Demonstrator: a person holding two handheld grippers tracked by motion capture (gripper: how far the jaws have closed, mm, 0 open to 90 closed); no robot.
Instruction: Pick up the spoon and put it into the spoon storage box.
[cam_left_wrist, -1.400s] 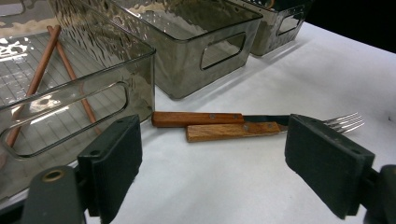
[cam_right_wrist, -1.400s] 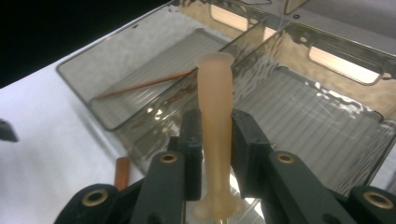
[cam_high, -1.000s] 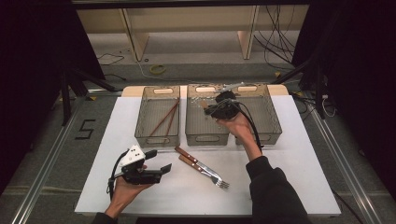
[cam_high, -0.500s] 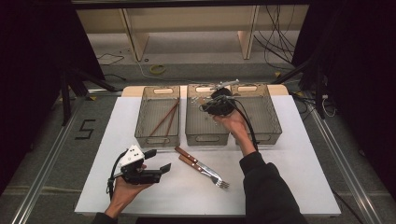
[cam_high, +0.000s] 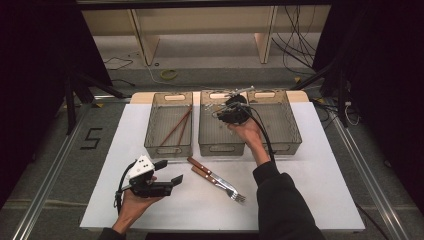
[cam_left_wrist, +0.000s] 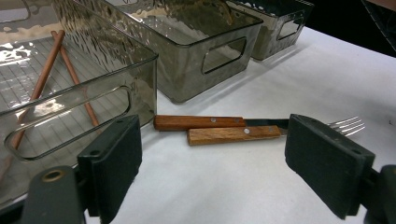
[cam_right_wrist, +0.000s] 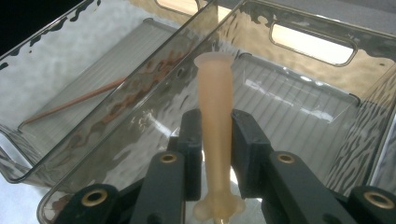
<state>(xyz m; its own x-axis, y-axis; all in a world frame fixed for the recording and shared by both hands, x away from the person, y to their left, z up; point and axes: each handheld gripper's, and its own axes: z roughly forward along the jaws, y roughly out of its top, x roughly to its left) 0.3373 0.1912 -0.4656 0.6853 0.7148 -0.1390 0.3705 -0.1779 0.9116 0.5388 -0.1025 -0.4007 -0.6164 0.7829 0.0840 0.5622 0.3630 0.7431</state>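
Note:
My right gripper (cam_high: 231, 114) hovers over the middle bin (cam_high: 221, 148), shut on a cream plastic utensil handle (cam_right_wrist: 214, 102) that stands up between its pads. A wooden-handled knife (cam_left_wrist: 201, 122) and fork (cam_left_wrist: 233, 134) lie side by side on the white table (cam_high: 300, 190), just in front of the bins. My left gripper (cam_high: 169, 171) is held low at the front left, open, jaws aimed at that pair (cam_high: 212, 175) with nothing between them. In the left bin (cam_high: 169, 150) lie brown chopsticks (cam_high: 177, 126).
Three smoky clear bins stand in a row at the back of the table; the right bin (cam_high: 290, 125) sits beyond my right wrist. The table's wooden back edge (cam_high: 140, 96) lies behind them. A cable trails from each gripper.
My right gripper has edged slightly left over the middle bin, still gripping the handle. The left gripper and the cutlery on the table have stayed put.

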